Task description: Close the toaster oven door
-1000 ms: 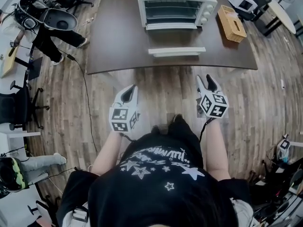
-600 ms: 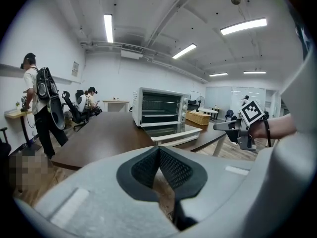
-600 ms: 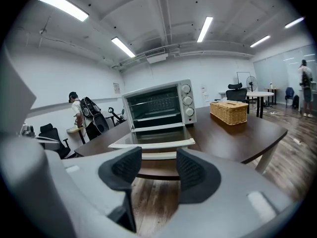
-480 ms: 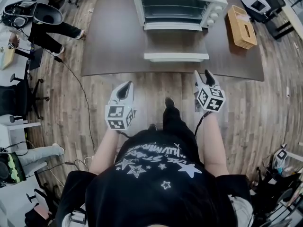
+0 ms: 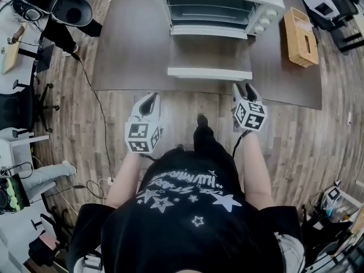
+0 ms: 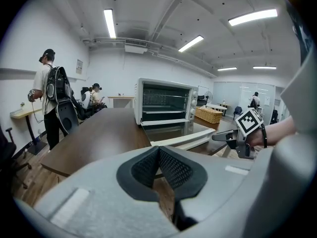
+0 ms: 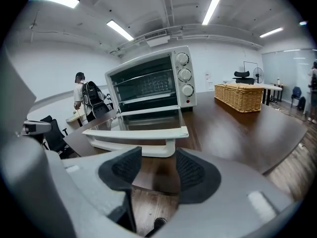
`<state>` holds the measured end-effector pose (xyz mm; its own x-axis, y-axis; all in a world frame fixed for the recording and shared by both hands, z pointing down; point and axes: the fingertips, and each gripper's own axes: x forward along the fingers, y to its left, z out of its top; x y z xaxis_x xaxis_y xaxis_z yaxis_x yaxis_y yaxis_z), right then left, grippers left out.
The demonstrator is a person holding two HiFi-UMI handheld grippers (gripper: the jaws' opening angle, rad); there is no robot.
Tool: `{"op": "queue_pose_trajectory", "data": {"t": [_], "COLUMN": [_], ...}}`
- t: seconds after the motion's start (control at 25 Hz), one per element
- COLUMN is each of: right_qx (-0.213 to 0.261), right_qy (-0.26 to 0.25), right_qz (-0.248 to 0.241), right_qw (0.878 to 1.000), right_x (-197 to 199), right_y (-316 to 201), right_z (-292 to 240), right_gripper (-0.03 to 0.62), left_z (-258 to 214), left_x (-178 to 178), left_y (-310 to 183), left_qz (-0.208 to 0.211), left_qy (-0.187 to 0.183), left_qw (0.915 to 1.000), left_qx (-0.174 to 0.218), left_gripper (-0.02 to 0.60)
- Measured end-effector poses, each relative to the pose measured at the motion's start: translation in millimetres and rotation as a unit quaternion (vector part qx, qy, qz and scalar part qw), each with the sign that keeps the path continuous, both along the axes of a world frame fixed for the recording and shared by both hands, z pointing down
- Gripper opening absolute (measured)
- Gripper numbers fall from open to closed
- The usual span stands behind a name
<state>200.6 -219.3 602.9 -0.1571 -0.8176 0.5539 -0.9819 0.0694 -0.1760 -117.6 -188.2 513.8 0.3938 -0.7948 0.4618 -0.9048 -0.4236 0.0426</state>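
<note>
Right claw, jaws apart with nothing between them, hangs over the floor just short of the bench edge, pointing at the right end of the door handle, near but not touching. That handle runs crosswise to my reach along the front edge of the toaster oven door, which lies folded flat out from the toaster oven. Left claw, pads pressed together on nothing, sits out past the handle's left end and farther off, so I judge the lift belongs to the right.
</note>
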Motion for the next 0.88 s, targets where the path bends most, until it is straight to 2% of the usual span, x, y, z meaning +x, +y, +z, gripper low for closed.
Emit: {"op": "queue_pose_trajectory", "data": {"t": [0.12,0.32,0.64,0.72,0.88], "right_qx": [-0.006,-0.014,-0.009,-0.009,-0.01], "right_qy": [0.004,0.012,0.029,0.037,0.045], "right_qz": [-0.004,-0.01,-0.016,-0.013,0.007], "right_qw": [1.0,1.0,0.999,0.999,0.999], "right_x": [3,7,5,7,14], "right_y": [-9,-20,-29,-29,-31], "right_z": [7,16,18,17,14], "right_gripper": [0.221,0.156,0.137,0.135,0.091], "left_z": [4,4,5,5,4], "left_x": [3,7,6,5,6], "left_y": [-2,-5,-8,-9,-12], "left_qz": [-0.006,-0.007,-0.004,-0.001,0.007], "left_qy": [-0.001,-0.001,-0.004,-0.004,-0.005], "left_qw": [1.0,0.9999,0.9999,0.9999,0.9999], "left_qx": [-0.007,-0.009,-0.011,-0.011,-0.009], "left_gripper": [0.009,0.009,0.009,0.009,0.009]}}
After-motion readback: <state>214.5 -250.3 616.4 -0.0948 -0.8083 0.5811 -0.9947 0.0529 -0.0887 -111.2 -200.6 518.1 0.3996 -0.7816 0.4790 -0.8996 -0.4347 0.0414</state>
